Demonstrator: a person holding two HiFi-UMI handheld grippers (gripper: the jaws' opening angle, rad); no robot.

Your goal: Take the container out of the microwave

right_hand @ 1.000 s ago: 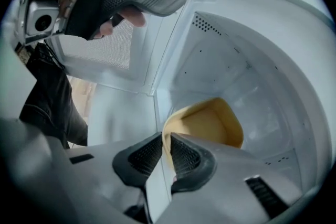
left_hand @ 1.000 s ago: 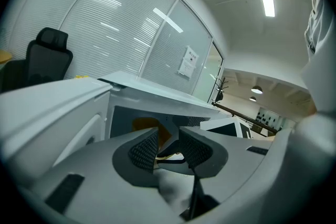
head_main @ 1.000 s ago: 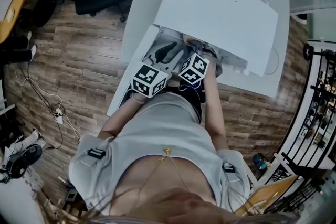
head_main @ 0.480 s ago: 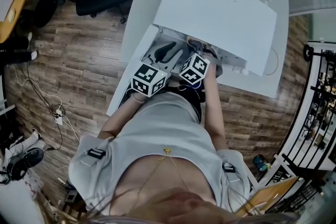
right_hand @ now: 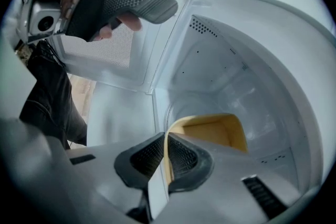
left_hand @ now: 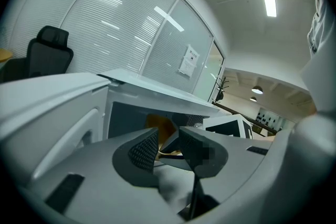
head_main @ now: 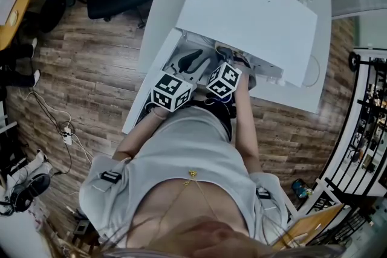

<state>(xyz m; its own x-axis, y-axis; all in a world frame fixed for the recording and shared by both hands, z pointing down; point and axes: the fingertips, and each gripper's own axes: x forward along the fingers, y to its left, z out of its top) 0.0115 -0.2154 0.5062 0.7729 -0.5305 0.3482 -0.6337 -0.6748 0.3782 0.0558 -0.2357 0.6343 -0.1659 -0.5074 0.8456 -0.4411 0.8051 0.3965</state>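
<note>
Pinching the near wall of the yellow container (right_hand: 210, 131) with the right gripper (right_hand: 165, 152), jaws just drawn in to a narrow grip, one pad on each face of that thin wall. Not yet out: sitting low inside the microwave (right_hand: 236, 60), open top up, seemingly empty. Holding the left gripper (left_hand: 168, 147) just outside the microwave's mouth, jaws slightly apart, nothing between them. Likely to tilt once lifted, being gripped at one edge only, with no support under the side nearer the microwave's back. Risk then of sagging, dragging on the microwave's floor, or swinging about the pads. Might also flex or slip free, given so thin a wall and so small a bite. Could catch the microwave's ceiling or front lip if raised too high or pulled out crooked. Some chance of bumping the left gripper or the open door (right_hand: 105, 55) beside the microwave's mouth on the way out. Safer drawn out low, level and slow.
</note>
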